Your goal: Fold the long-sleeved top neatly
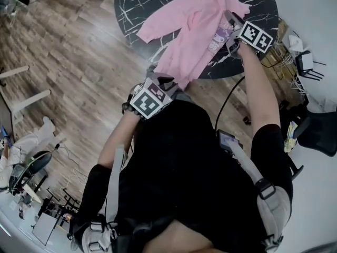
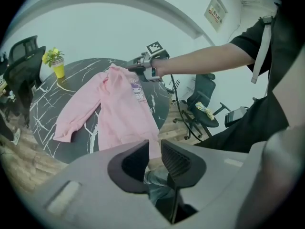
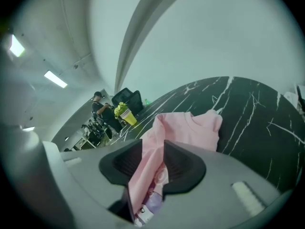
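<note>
Your left gripper released by top hem | your right gripper slack, top loose between jaws | laid on counter, likely for folding

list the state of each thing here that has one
top, unfolded, spread on the table, hem hanging over its edge
left gripper, jaws slightly apart, nothing between them
right gripper, jaws apart, top's fabric lying between them
plant pot, upright on the table
</note>
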Tool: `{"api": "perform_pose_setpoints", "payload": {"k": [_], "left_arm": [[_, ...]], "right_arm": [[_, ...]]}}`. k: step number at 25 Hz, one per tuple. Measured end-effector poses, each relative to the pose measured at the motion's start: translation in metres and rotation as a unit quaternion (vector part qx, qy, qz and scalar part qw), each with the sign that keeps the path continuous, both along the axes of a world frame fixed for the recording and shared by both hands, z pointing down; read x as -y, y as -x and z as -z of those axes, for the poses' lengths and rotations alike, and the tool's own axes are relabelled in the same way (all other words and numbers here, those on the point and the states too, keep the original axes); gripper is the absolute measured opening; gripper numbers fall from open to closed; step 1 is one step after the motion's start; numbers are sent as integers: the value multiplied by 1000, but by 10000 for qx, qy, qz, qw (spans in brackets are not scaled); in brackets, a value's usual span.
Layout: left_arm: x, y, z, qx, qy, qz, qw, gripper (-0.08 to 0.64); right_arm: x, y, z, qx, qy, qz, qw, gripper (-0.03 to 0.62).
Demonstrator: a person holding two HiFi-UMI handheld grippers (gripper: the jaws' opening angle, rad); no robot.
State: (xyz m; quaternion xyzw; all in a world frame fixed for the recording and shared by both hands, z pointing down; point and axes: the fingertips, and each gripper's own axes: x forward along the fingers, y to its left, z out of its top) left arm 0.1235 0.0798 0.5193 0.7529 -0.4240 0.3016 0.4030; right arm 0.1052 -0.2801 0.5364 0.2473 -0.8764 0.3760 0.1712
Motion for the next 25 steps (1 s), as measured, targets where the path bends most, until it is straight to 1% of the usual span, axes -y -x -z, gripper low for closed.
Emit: {"api": "perform_pose_setpoints", "payload": {"k": [1,4,7,9,12,14,17,19,20,23,25], "left_arm": [[4,2,2,-23,-56,54,10000,85],[12,2,0,-149,-42,66,9999,84],[19,6,-13,9,-71,55,10000,84],[23,9,-22,48,-68,78,9999,78],[26,7,-33,-88,-25,81,9999,78],[26,8,-42,-59,13,25,10000,78],[24,9,-56,-44,133,-13,9999,78],[23,11,-62,-107,181,-19,9998,80],[24,13,-61,-143,161,-11,9998,80],[30,29,-50,-137,-37,71,9999,80],[36,50,-38,-67,-166,197,9996,80]], "right_arm": [[-6,4,5,26,-84,127,9999,133],[-28,18,11,66,-178,482,9987,113],[-48,24,1,-70,-118,693,9975,91],[-54,23,-10,-207,-39,703,9973,82],[-61,19,-26,-387,91,687,9968,75],[-65,16,-36,-564,101,756,9955,75],[-70,11,-55,-986,114,856,9914,75],[-71,7,-66,-1315,109,895,9872,62],[-71,7,-67,-1401,79,904,9860,58],[-70,11,-61,-1394,7,880,9863,66],[-68,13,-52,-1314,-53,813,9880,84]]}}
